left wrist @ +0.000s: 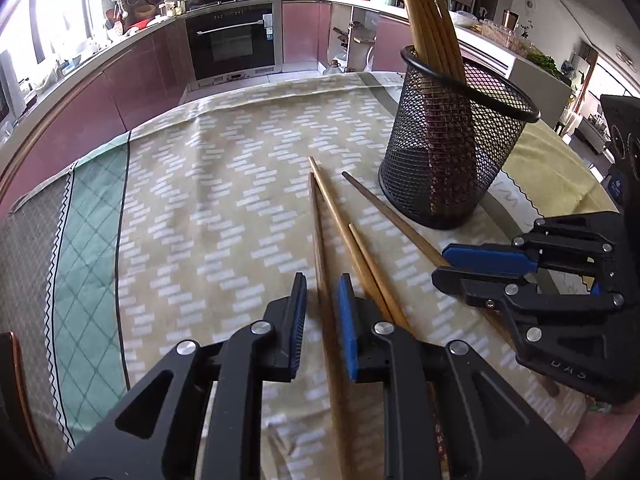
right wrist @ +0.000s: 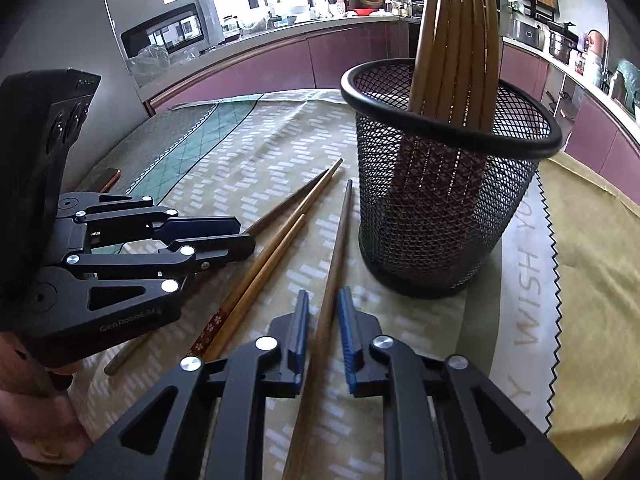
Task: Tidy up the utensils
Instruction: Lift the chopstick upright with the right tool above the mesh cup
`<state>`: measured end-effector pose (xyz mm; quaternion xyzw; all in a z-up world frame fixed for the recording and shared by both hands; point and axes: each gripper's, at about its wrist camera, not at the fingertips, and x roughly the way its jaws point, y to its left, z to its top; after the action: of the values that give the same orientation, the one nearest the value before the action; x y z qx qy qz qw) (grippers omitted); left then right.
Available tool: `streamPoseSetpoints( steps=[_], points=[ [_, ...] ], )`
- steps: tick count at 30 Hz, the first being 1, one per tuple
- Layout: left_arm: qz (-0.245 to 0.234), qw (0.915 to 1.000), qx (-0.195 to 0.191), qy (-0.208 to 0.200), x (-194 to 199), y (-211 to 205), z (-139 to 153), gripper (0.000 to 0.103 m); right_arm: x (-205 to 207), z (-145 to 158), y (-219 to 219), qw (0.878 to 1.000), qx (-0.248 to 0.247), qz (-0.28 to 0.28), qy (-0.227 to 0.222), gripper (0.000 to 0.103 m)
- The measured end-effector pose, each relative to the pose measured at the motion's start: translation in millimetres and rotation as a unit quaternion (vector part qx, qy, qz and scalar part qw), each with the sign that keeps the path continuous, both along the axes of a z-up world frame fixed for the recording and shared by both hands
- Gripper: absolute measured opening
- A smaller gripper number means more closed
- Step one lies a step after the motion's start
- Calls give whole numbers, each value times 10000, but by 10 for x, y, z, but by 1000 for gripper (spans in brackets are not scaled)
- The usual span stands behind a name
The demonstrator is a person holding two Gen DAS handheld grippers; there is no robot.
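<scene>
Though thin, stiff and slippery, each chopstick (right wrist: 332,264) beside the mesh holder (right wrist: 448,208) suits mid-shaft pinching; right gripper (right wrist: 323,334) fingers clamp one, left gripper (left wrist: 322,320) fingers straddle another, slightly apart.

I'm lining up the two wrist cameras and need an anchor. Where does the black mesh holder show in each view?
Left wrist view: the black mesh holder stands upper right of centre, beyond the loose chopsticks on the tablecloth.
Right wrist view: the holder stands right of centre, right of the same chopsticks.
Shared landmark: the bundle of chopsticks upright in the holder.
</scene>
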<state>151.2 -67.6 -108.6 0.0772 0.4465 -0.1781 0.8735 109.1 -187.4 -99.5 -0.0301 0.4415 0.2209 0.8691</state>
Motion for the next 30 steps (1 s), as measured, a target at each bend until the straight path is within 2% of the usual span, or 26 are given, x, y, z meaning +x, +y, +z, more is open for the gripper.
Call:
streamPoseSetpoints(
  steps=[1, 3, 9, 16, 22, 30],
  points=[
    [30, 10000, -3, -5, 14, -6, 0, 16, 4, 0, -19, 10000, 63, -4, 29, 8],
    [60, 10000, 8, -20, 19, -26, 4, 8, 3, -3, -41, 9999, 153, -28, 62, 7],
    [179, 9998, -126, -34, -35, 30, 35, 8, -64, 29, -130, 9993, 369, -24, 86, 6],
    [235, 9985, -471, -136, -191, 214, 234, 8, -168, 160, -228, 9974, 721, 98, -14, 6],
    [128, 9963, -835, -180, -292, 314, 428, 8, -252, 294, -336, 9946, 1010, 147, -170, 6],
    [-120, 9905, -1292, -456, -449, 390, 808, 8, -348, 520, -468, 9893, 1378, 169, -445, 6]
  ],
)
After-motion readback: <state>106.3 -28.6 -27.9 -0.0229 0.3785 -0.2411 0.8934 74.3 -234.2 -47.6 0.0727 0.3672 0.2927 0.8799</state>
